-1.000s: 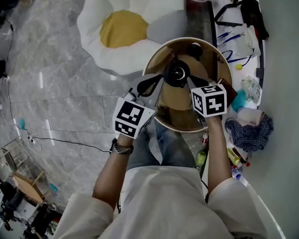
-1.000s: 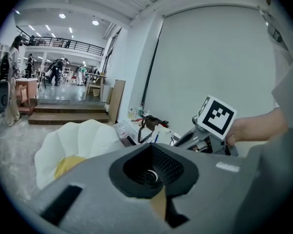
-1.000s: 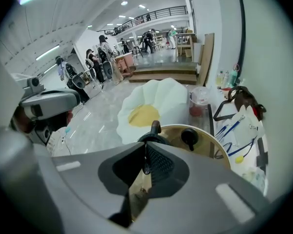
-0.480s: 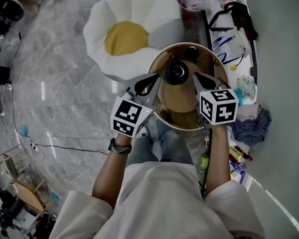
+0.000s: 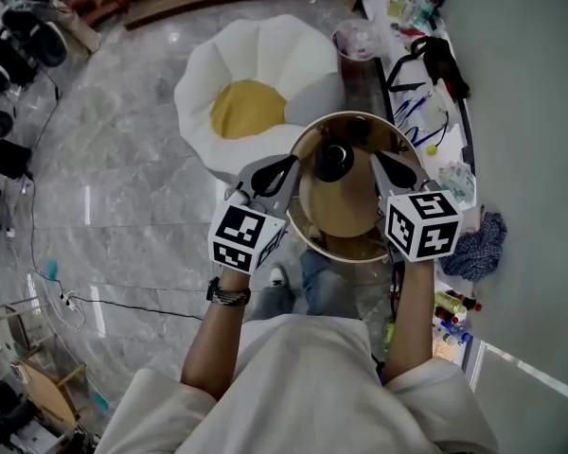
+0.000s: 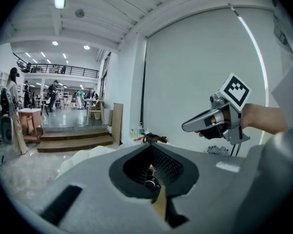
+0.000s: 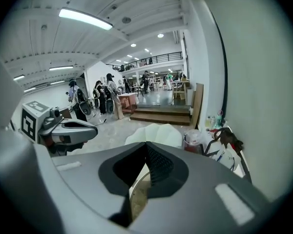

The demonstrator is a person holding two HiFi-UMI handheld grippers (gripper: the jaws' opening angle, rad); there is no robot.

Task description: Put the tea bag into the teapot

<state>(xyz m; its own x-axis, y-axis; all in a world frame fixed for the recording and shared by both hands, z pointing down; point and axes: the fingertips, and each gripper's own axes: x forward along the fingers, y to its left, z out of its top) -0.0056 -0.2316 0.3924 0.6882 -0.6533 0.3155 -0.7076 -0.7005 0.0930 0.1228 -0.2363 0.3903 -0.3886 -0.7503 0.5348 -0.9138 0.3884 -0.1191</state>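
The person stood over a round table [image 5: 346, 218] with one gripper in each hand, both held above the tabletop. The left gripper [image 5: 294, 161] was over the table's left rim, with its marker cube nearest the person and its jaws pointing away, toward the far side of the table. Left jaw state: tips pressed together, nothing pinched. A narrow slit remained lower down, and through it showed the knob of the teapot [image 5: 333, 159] and the tan tabletop. The right gripper [image 5: 378, 157] was over the table's right side, roughly level with the left one, its jaws likewise pointing forward. Right jaw state: tips pressed together, nothing pinched. The table rim showed through its slit. The teapot was black and round. It sat on the table's far half, between the two sets of jaw tips and apart from both. The tea bag could not be made out in any view. A dark bracelet [image 5: 227, 294] circled the person's left wrist. Beyond the table a white cushion [image 5: 251, 110] with a yellow centre lay on a grey marble floor [image 5: 123, 187]. To the right, clutter lay along the wall, including a blue cloth [image 5: 475, 252].
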